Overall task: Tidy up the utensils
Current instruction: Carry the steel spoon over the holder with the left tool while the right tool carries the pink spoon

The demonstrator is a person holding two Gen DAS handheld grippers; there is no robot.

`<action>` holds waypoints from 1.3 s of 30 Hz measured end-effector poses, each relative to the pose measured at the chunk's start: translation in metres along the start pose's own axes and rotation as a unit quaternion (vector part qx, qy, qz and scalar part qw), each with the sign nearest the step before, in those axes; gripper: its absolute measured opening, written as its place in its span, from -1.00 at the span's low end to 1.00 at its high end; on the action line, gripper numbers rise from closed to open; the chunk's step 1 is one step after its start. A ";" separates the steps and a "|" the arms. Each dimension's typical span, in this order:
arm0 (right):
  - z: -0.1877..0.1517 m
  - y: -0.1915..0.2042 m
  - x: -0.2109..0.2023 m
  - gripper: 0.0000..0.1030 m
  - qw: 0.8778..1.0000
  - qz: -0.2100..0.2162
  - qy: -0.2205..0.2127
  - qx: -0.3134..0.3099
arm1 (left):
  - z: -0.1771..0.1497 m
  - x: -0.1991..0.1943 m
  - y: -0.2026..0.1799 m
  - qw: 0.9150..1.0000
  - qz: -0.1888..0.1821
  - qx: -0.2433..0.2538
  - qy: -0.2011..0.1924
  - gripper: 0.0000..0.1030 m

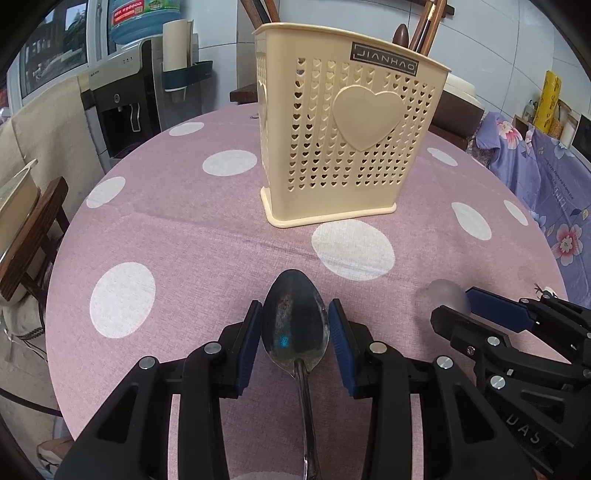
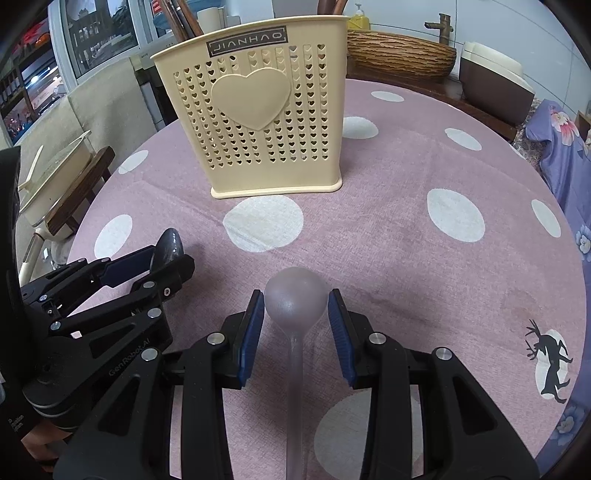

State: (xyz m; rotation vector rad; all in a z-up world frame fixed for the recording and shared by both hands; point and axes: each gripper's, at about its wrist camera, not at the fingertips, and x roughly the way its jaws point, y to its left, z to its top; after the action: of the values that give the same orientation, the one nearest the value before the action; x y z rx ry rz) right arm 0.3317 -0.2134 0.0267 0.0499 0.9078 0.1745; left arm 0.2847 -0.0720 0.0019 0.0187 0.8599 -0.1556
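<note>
1. The left claw [image 1: 294,325] is clenched on a metal spoon [image 1: 295,325]. Its blue pads [image 1: 249,343] press the two edges of the bowl, and the handle runs straight back under the claw toward the wrist, so the spoon's long axis lies along the fingers with the bowl pointing forward.

2. The right claw [image 2: 295,314] grips a frosted plastic spoon [image 2: 295,295] the same way, with the pads on either side of the round bowl, the stem trailing back and the bowl forward.

3. The two claws sit side by side, close together, low over the pink dotted desk [image 1: 166,229]. From the left wrist view the right claw [image 1: 480,314] appears just to the right.

4. The cream utensil holder [image 1: 340,133] stands upright ahead of both claws, well apart from them. It lies slightly right of the left claw's line and slightly left of the right claw's line [image 2: 258,122]. Neither arm looks clearly nearer.

5. Wooden utensils [image 1: 424,29] already stand in the holder, and its open mouth faces up.

6. Judgement: each spoon lies roughly level, bowl first, while the mouth opens upward, so the coming move calls for lifting above the rim and tipping the spoon toward vertical.
</note>
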 end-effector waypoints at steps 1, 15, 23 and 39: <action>0.000 0.000 -0.001 -0.29 1.000 0.001 -0.002 0.001 | 0.000 -0.002 0.001 1.000 -0.002 -0.003 -0.002 -0.28; 0.010 -0.004 -0.028 -0.29 0.999 0.018 -0.039 0.016 | 0.013 -0.035 0.011 0.998 -0.038 -0.023 -0.051 -0.28; 0.026 -0.005 -0.077 -0.29 0.994 0.035 -0.102 0.012 | 0.034 -0.079 0.013 0.991 -0.051 -0.021 -0.118 -0.28; 0.034 0.005 -0.092 -0.29 0.991 0.051 -0.121 -0.010 | 0.041 -0.094 0.016 0.988 -0.064 -0.019 -0.138 -0.29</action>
State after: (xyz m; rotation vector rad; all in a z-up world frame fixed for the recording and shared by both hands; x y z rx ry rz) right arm 0.3026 -0.2230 0.1204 0.0977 0.6622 0.2670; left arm 0.2574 -0.0471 0.0987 -0.0928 0.5879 -0.2563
